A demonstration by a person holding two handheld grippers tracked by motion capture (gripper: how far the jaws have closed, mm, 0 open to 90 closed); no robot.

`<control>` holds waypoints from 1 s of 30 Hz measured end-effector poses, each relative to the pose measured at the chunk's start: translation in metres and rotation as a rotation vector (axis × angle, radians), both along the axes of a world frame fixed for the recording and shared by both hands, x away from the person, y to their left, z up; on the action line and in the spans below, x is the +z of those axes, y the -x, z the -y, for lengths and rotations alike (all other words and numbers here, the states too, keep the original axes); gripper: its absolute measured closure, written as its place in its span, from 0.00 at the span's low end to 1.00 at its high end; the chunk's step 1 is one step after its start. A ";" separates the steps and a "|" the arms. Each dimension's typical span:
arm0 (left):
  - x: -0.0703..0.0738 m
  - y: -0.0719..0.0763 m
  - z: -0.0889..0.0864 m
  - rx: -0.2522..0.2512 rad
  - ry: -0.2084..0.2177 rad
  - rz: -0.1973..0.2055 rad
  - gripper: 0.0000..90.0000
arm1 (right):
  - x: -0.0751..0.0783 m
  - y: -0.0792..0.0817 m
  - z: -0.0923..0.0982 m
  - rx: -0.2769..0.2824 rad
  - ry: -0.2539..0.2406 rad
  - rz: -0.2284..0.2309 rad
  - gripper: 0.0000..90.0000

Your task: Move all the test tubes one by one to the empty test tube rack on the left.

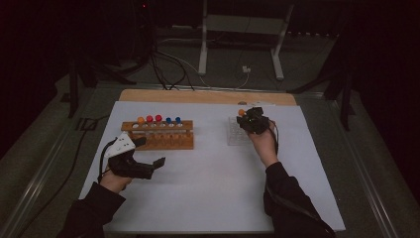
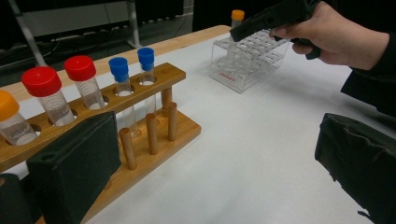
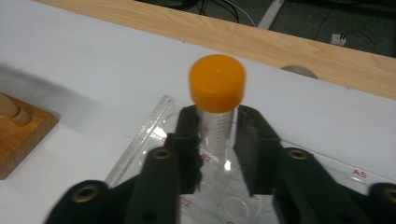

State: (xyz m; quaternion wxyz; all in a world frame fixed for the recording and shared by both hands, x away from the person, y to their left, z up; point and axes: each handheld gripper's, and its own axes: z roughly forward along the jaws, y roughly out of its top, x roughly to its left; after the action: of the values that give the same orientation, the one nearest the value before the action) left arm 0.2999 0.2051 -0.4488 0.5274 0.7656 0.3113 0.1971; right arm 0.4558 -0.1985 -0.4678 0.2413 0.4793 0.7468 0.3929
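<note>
My right gripper is shut on a clear tube with an orange cap, both pads pressing its body just under the cap. The tube stands upright in a clear plastic rack at the far right of the white mat. A wooden rack at the left holds an orange-capped tube, two red-capped tubes and two blue-capped tubes. My left gripper hovers open in front of the wooden rack, with nothing between its foam-padded jaws.
A white mat covers the table, and a bare wooden strip runs along its far edge. Behind the table are cables and a white stand's legs on the floor.
</note>
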 end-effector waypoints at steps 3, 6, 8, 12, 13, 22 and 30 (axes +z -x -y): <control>0.000 0.000 0.001 -0.005 0.001 -0.002 0.01 | 0.000 0.001 -0.002 -0.003 0.022 0.016 0.83; 0.000 0.000 0.001 -0.009 0.005 -0.005 0.01 | 0.003 0.003 -0.001 -0.001 0.019 0.027 0.83; 0.000 -0.001 0.003 -0.008 -0.001 -0.006 0.01 | 0.007 0.005 0.000 0.003 0.022 0.039 0.83; 0.002 -0.001 0.005 -0.018 -0.005 -0.011 0.01 | 0.019 0.011 0.000 0.006 0.022 0.073 0.83; 0.003 -0.001 0.007 -0.009 -0.013 -0.012 0.01 | 0.022 0.014 0.001 0.006 0.017 0.083 0.83; 0.009 -0.001 0.017 -0.038 -0.009 -0.049 0.01 | 0.051 0.041 0.008 0.039 -0.002 0.163 0.83; 0.017 -0.002 0.038 -0.119 -0.011 -0.068 0.01 | 0.059 0.073 0.003 0.139 0.000 0.183 0.83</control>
State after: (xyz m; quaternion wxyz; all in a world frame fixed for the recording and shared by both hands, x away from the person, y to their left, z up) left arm 0.3015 0.1673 -0.4319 0.5233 0.7918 0.2817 0.1409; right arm 0.3829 -0.2014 -0.4084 0.2805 0.3884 0.7532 0.4508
